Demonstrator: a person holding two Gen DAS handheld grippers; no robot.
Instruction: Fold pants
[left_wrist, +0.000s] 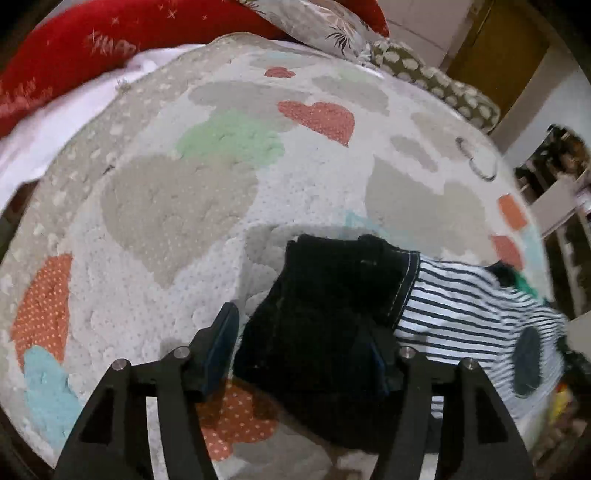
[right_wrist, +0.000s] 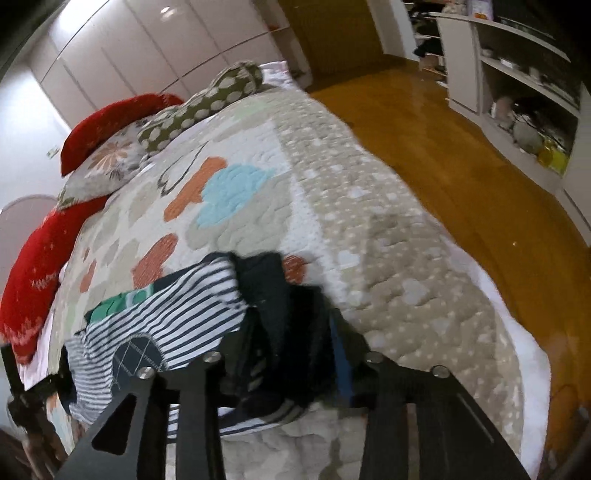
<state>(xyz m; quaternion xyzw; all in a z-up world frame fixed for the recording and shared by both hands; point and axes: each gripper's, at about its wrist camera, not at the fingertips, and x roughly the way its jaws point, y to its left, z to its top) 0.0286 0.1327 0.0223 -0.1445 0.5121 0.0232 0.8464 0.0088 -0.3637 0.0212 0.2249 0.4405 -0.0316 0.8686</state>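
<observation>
The dark pants (left_wrist: 325, 325) lie bunched on the near part of the bed's quilt (left_wrist: 177, 192), which is patterned with grey, green, blue and orange hearts. In the left wrist view the left tongs (left_wrist: 306, 354) stand wide, one blue-padded finger over bare quilt to the left of the pants and the other finger over the dark cloth at its right edge; whether either pad touches the fabric cannot be told. A white-stitched hem of the pants overlaps a navy-and-white striped garment (left_wrist: 476, 306) lying just beside them on the right, with a dark oval patch near its right end and a scrap of green cloth at its far edge.

In the right wrist view the right tongs (right_wrist: 284, 354) also stand spread, with the pants (right_wrist: 284, 306) between the fingers; a grip cannot be told from this blurred view. The striped garment (right_wrist: 177, 317) lies to the left there. At the far end of the bed sit red pillows (right_wrist: 110, 118), a floral pillow (right_wrist: 107, 166) and a green polka-dot cushion (right_wrist: 218, 92). A wooden floor (right_wrist: 461, 147) and white shelves (right_wrist: 517, 96) are on the right.
</observation>
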